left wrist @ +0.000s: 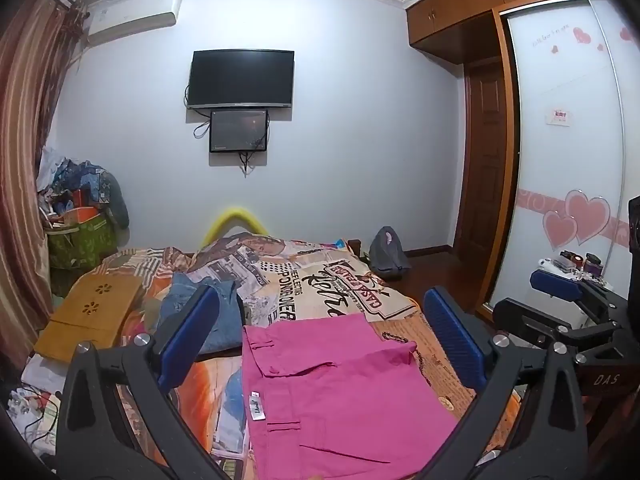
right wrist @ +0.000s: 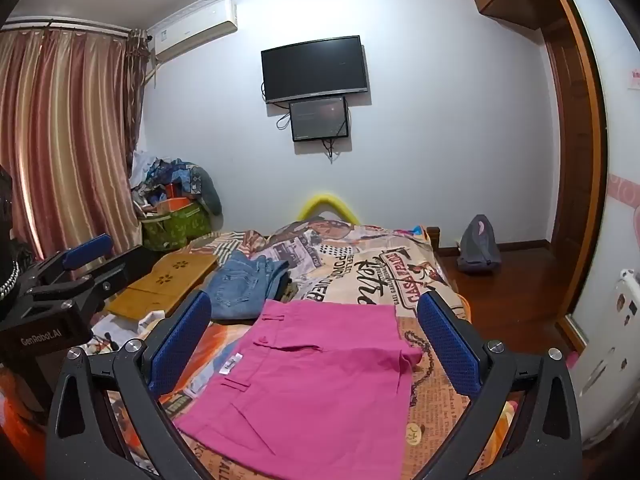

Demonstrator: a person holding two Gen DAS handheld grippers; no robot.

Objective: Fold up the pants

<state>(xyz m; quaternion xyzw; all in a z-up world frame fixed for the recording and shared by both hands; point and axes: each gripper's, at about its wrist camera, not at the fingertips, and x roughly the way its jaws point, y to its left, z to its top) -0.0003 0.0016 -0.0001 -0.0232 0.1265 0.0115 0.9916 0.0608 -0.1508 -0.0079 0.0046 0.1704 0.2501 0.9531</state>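
Observation:
Pink pants point(left wrist: 336, 384) lie folded into a compact rectangle on the patterned bedspread point(left wrist: 320, 280), waistband to the left with a white label. They also show in the right wrist view point(right wrist: 316, 380). My left gripper point(left wrist: 320, 332) is open and empty, held above the pants. My right gripper point(right wrist: 314, 336) is open and empty, also above them. The right gripper shows at the right edge of the left wrist view point(left wrist: 568, 304), and the left gripper at the left edge of the right wrist view point(right wrist: 76, 276).
Folded blue jeans point(right wrist: 244, 288) lie on the bed behind the pink pants. A yellow wooden lap table point(right wrist: 160, 284) sits to the left. A green bag point(right wrist: 176, 228) with clutter stands by the curtain. A grey backpack point(right wrist: 478, 248) is on the floor by the wardrobe.

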